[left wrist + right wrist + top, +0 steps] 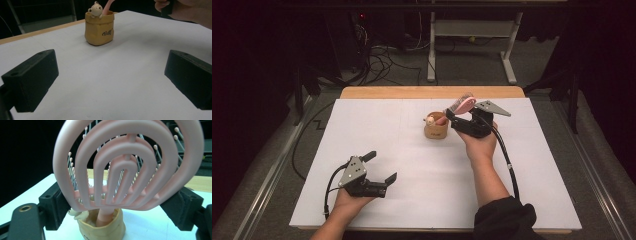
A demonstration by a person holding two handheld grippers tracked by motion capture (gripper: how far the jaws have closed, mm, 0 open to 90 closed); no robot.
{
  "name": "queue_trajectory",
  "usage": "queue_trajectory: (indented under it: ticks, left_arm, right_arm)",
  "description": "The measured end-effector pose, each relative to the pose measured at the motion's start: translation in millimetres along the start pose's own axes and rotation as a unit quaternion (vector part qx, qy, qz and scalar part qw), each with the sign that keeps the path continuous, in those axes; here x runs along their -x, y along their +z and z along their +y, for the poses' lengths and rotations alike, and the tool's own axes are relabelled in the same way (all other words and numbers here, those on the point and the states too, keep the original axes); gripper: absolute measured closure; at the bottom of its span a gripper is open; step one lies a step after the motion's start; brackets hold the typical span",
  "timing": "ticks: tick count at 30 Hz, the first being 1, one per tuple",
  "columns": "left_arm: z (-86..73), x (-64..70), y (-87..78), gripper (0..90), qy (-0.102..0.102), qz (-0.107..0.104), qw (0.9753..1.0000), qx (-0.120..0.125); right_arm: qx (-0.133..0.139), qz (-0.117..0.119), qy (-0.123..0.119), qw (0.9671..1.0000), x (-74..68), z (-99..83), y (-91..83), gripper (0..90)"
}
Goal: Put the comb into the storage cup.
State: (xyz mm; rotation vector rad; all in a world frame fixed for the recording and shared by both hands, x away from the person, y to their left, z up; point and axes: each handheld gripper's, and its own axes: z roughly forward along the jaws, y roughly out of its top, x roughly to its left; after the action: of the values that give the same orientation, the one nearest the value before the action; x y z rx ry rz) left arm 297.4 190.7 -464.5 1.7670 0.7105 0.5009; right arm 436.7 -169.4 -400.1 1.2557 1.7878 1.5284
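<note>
White tabletop (422, 165): right claw (455, 114) clamps pink hairbrush (462, 104) (handle in pot (435, 129)); left claw (381, 166) gapes wide.

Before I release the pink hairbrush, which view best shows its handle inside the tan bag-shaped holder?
The right gripper view: pink plastic hairbrush, handle down in the tan holder. The high view shows it small; the left gripper view shows just the handle.

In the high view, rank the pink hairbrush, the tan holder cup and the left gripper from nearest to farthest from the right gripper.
1. Pink hairbrush: its head sits between the jaws of the right gripper.
2. Tan holder cup: just to the gripper's left, with the brush handle in it.
3. Left gripper: far off, at the table's near left.
</note>
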Motion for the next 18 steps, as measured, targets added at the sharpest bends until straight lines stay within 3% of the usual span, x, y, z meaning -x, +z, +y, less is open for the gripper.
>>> queue_trajectory:
  ticks: [18]
  left_arm:
    - [-0.2,2.4,1.7,0.0,0.005,-0.001,1.0,-0.004]
  right_arm:
    - [-0.011,-0.006,0.005,0.9999,7.5,-12.7,-6.1,16.5]
